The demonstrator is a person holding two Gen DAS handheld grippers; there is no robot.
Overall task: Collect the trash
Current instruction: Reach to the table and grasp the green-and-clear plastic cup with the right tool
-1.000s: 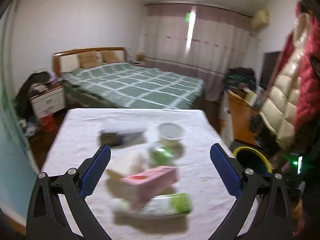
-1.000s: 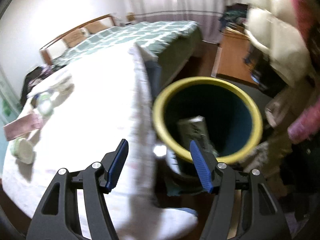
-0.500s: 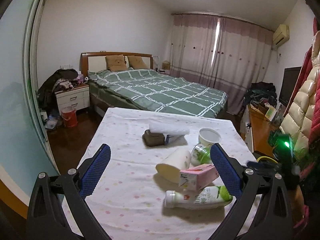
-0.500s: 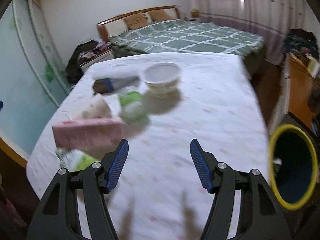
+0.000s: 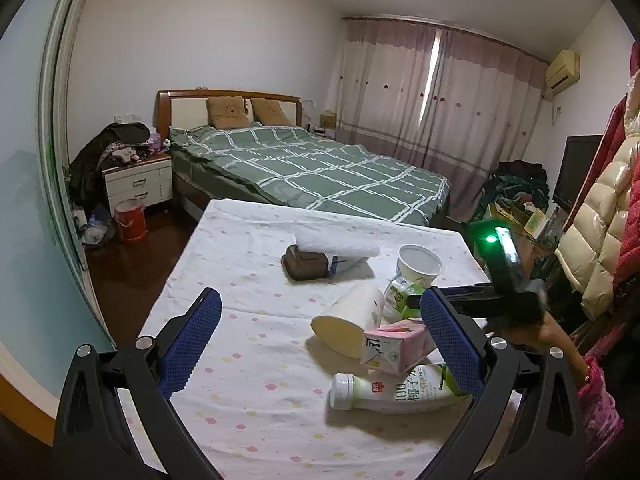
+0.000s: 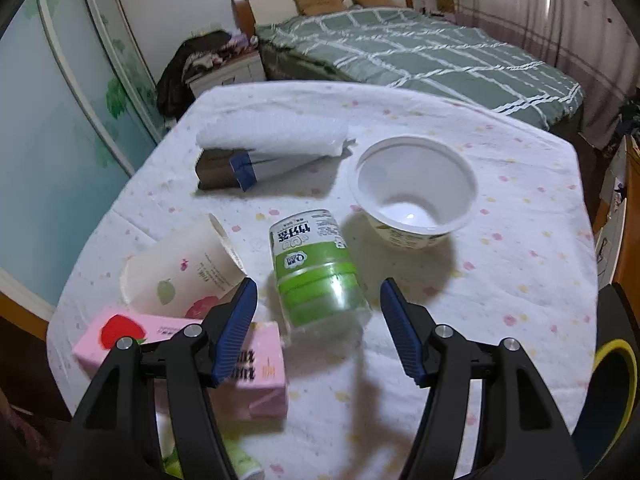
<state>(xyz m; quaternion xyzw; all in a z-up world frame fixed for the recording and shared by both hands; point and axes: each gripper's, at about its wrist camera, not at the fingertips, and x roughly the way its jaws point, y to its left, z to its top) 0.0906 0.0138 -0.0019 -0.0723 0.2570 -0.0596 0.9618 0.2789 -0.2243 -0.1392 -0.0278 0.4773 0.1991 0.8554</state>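
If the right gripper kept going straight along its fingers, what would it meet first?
Most likely the green bottle, lying on its side on the table in line with the gap of the open right gripper. Depth is hard to judge, so the pink carton might brush its left finger.

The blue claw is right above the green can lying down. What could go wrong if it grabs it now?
1. The green can lies on its side between the open right gripper, so it might roll away when touched.
2. The paper cup and pink carton lie close beside one finger; closing could bump them.
3. The white bowl stands just behind and might get knocked.
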